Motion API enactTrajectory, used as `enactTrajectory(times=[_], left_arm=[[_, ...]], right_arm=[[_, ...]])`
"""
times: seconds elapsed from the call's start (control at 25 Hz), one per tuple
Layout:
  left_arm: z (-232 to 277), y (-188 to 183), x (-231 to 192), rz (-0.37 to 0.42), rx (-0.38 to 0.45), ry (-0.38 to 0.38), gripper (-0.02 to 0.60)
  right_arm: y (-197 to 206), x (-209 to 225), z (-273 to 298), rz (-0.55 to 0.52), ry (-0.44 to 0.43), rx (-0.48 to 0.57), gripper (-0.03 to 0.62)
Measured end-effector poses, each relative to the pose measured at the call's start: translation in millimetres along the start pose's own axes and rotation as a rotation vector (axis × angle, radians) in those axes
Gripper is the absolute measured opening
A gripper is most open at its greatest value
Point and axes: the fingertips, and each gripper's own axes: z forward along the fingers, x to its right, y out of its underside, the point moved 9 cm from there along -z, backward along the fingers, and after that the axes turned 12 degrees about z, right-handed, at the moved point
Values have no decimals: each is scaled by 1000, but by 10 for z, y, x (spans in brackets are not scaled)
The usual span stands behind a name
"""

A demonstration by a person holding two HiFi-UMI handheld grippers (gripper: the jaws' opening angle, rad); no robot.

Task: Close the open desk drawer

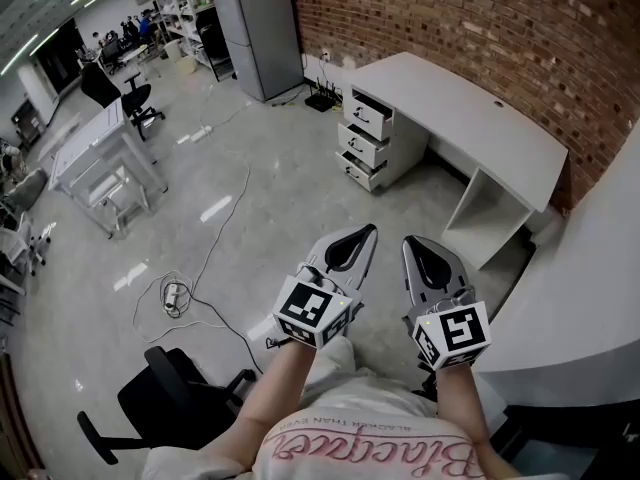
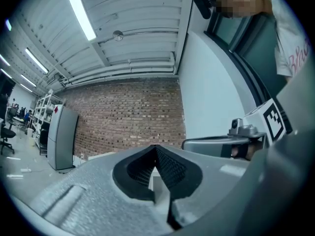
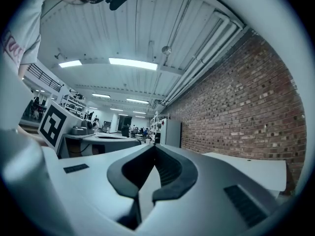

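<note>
Side by side up front, left tool (image 1: 367,233) and right tool (image 1: 409,243) are clenched, empty. Well beyond, the top drawer (image 1: 368,115) stands open under the table (image 1: 450,108) by the brick wall (image 1: 480,18).

Drawers (image 1: 366,140) too small to see inside, near desk (image 1: 590,288) cut by edge

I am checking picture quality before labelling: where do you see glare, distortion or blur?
Head view: bright glare patches on the glossy floor; the desk edges bow. Left gripper view: the tube light is blown out, corners black. Right gripper view: the brick wall curves strongly; no evident motion blur.
</note>
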Motion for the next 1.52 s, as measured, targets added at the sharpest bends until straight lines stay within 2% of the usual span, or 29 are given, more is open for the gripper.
enactTrajectory(times=[0.6,0.76,1.08,1.52], left_arm=[[381,307,-610,-11,-9,-10,6],[557,383,-891,-35,-9,-17,6],[971,508,-1459,-32,2,-23,6],[1471,825,-2328,-60,-7,-13,6]], right_arm=[[191,249,689,31,12,1,11],[197,325,995,15,0,-14,12],[162,575,1677,4,-20,-12,11],[239,857,2692,40,-5,-40,11]])
